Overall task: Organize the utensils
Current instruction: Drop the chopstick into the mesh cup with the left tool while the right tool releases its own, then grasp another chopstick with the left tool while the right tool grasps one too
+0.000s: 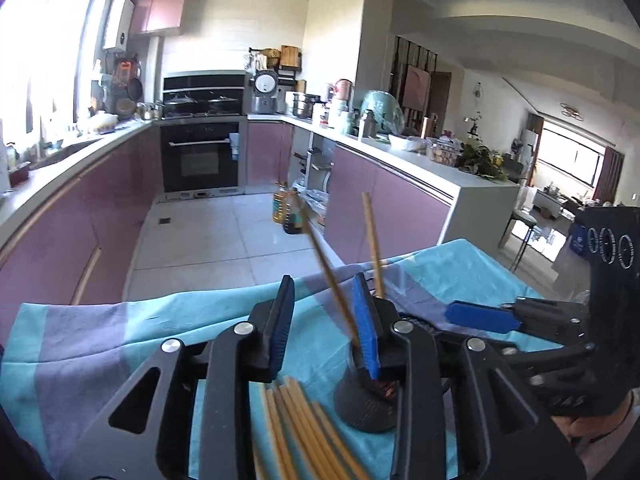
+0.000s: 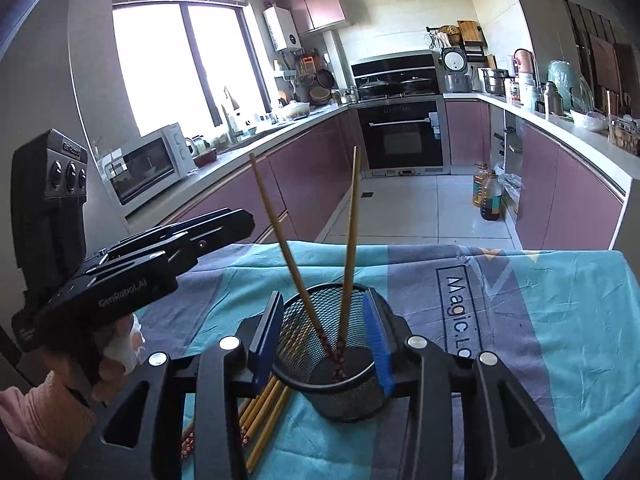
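A black mesh cup (image 2: 340, 376) stands on the blue cloth (image 2: 560, 320), with two bamboo chopsticks (image 2: 350, 248) leaning inside it. My right gripper (image 2: 324, 344) has a blue pad on each side of the cup and seems to hold it. Several loose chopsticks (image 2: 264, 416) lie on the cloth left of the cup. In the left wrist view my left gripper (image 1: 324, 328) is open and empty above the loose chopsticks (image 1: 304, 432), with the cup (image 1: 364, 404) just right of it. The right gripper's blue finger (image 1: 480, 318) shows at the right.
The table with the cloth ends at a tiled kitchen floor (image 1: 208, 240). Purple cabinets (image 2: 568, 200) line both sides, with an oven (image 2: 404, 136) at the back. Oil bottles (image 2: 486, 196) stand on the floor. A microwave (image 2: 148, 164) sits on the left counter.
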A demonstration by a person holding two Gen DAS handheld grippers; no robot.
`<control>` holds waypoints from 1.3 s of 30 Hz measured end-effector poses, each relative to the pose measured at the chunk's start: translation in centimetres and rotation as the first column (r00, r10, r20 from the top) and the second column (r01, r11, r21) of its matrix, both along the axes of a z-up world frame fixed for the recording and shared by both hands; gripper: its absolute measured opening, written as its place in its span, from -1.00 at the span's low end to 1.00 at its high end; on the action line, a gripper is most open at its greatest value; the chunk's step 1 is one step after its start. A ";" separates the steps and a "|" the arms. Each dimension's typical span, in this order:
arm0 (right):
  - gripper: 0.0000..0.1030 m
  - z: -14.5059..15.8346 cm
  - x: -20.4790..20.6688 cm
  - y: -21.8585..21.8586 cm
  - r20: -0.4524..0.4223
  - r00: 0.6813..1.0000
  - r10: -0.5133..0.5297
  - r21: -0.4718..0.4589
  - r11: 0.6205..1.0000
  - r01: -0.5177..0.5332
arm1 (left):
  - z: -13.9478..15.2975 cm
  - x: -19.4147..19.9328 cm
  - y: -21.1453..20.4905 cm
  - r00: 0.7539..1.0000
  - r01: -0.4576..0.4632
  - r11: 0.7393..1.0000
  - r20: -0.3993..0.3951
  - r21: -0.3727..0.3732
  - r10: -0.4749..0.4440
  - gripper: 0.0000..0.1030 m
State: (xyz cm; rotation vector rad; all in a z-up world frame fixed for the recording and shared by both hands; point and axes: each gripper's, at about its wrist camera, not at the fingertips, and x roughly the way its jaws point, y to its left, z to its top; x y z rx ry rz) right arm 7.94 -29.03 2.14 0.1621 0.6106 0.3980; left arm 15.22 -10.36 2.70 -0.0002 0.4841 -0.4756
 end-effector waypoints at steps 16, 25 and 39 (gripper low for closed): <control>-0.13 -4.1 -4.1 5.2 -0.126 0.979 0.158 -0.060 0.984 -0.166 | -6.6 -5.1 6.9 0.990 0.009 0.990 -0.138 0.141 0.010 -0.30; -0.42 -7.9 -2.8 6.5 -0.244 0.966 0.090 -0.104 0.987 -0.118 | -11.7 -4.0 7.6 0.959 0.009 0.975 -0.280 0.220 0.054 -0.35; -0.52 -9.4 -2.3 7.4 -0.273 0.960 0.055 -0.161 0.982 -0.102 | -12.5 -2.3 5.8 0.943 0.034 0.967 -0.330 0.253 0.053 -0.45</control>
